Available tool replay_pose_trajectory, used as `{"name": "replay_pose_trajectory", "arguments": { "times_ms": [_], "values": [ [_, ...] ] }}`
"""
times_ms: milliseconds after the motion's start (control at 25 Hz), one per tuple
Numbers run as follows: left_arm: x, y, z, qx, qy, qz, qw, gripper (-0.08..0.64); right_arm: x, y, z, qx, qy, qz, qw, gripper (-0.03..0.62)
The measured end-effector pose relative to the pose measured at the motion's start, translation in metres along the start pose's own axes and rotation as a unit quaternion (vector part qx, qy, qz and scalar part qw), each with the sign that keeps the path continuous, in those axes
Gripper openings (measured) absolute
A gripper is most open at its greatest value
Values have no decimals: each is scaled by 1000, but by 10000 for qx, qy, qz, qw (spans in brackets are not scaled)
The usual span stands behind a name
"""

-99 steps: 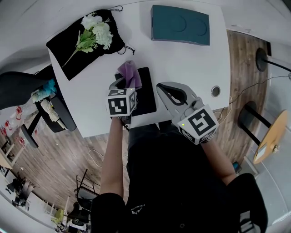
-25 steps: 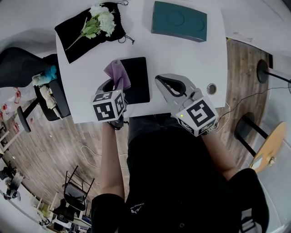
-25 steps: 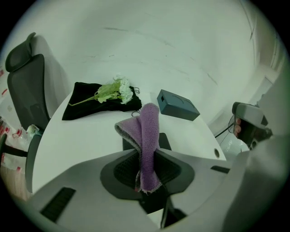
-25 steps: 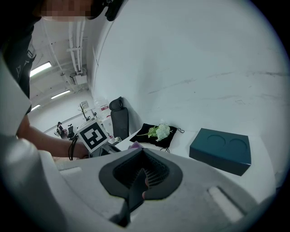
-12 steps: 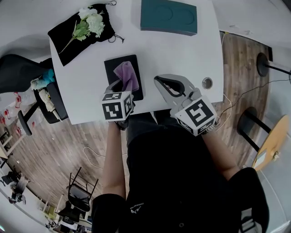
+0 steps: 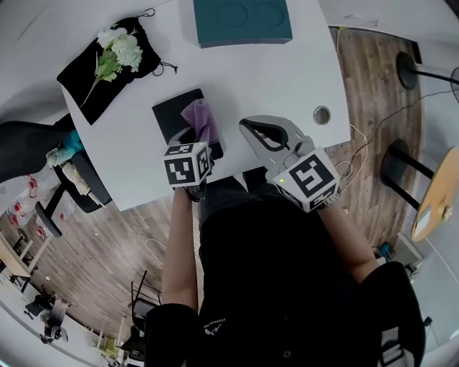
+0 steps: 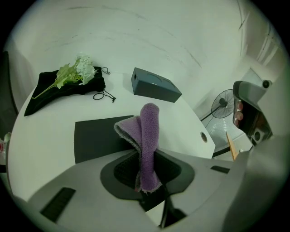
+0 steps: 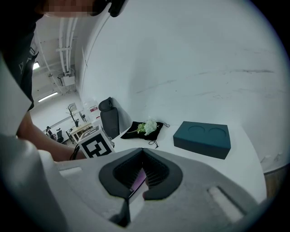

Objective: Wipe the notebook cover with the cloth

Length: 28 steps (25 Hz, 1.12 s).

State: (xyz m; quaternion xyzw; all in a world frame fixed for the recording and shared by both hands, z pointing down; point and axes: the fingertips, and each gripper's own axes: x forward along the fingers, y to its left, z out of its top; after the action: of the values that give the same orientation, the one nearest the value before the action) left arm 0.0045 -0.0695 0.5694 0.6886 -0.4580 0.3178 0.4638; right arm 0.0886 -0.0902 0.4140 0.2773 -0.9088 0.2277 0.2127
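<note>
Altogether, two grippers are seen over one white desk point(image 6: 287, 79). The left gripper point(image 6: 192, 135) has its fingers point(image 7: 120, 170) closed narrowly on the one purple cloth point(image 7: 147, 136), which is pinched at its lower end while its folded upper end stands out beyond the fingertips. That cloth point(image 6: 201, 115) is held over the near right part of the single black notebook point(image 6: 172, 115), which lies flat on the desk at about 12 o'clock from the left gripper; whether the cloth is touching the cover cannot be told. The right gripper point(image 6: 245, 129) is held just beside the notebook, at its 3 o'clock, with its fingers point(image 8: 156, 170) brought together at the tips and nothing gripped between them. Two marker cubes are counted, one on the left gripper point(image 6: 186, 165) and one on the right gripper point(image 6: 307, 179). One teal box point(image 6: 240, 21) with two round recesses in its top is set at the far edge of the desk, at 12 o'clock. One black drawstring pouch point(image 6: 86, 68) is laid at 10 o'clock, well apart from the notebook, and one sprig of white flowers point(image 6: 118, 50) is rested on it. One round hole point(image 6: 321, 115) is seen in the desk at 3 o'clock, near its right edge.
</note>
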Motion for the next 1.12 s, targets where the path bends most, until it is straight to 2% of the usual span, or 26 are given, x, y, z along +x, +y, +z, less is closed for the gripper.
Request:
{"name": "replay_pose_trajectory", "arguments": {
  "times_ms": [240,520,1120],
  "values": [
    [7,5,-2,116,170,-138,9997,84,4,5,1,-39,32,-297,9995,5],
    [9,16,-4,130,274,-263,9992,84,12,11,1,268,-17,-512,9983,5],
    [0,30,-10,207,340,-335,9986,84,27,31,7,335,-63,-642,9974,5]
  ]
}}
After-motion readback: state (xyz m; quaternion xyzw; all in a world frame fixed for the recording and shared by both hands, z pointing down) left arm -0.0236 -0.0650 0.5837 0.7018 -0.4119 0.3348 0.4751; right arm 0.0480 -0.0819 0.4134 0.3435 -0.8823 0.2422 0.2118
